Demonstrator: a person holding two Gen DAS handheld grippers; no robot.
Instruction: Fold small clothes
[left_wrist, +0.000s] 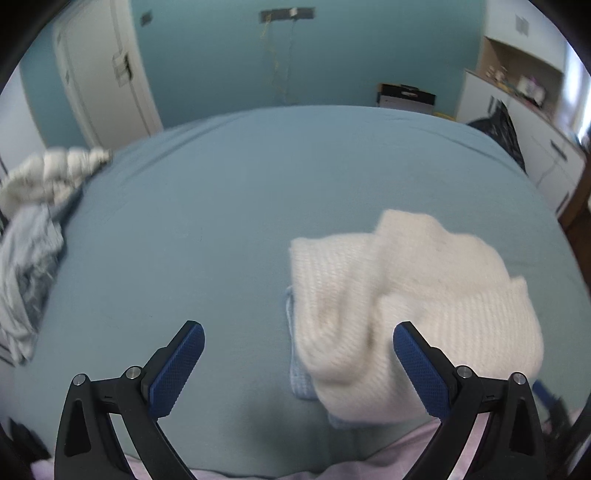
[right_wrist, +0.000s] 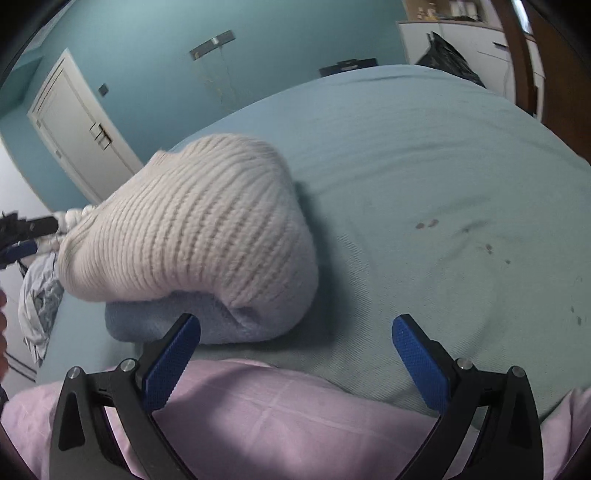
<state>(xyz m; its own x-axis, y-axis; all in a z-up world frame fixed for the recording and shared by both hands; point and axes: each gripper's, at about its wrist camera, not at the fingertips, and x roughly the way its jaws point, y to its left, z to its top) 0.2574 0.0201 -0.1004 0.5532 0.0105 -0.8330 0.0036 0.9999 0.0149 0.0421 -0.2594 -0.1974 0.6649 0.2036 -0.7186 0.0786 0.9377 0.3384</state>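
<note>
A cream ribbed knit (left_wrist: 413, 306) lies bunched on a folded pale-blue cloth (left_wrist: 301, 384), right of centre in the left wrist view. In the right wrist view the knit (right_wrist: 195, 229) fills the centre-left, humped over the blue cloth (right_wrist: 155, 321), whose edge shows beneath it at lower centre. Both rest on a light-blue bed (left_wrist: 207, 206), which also spreads across the right half of the right view (right_wrist: 424, 177).

The left gripper (left_wrist: 299, 365) stands wide open at the bottom of its frame, holding nothing; its right pad sits in front of the knit. The right gripper (right_wrist: 295, 358) is likewise spread wide and empty, its left pad just before the blue cloth.

A pink sheet (right_wrist: 266, 417) covers the bottom of the right view. A heap of white and grey clothes (left_wrist: 33, 240) lies at the left edge. A white door (left_wrist: 99, 74) stands at upper left, white cabinets (left_wrist: 535, 122) at upper right.
</note>
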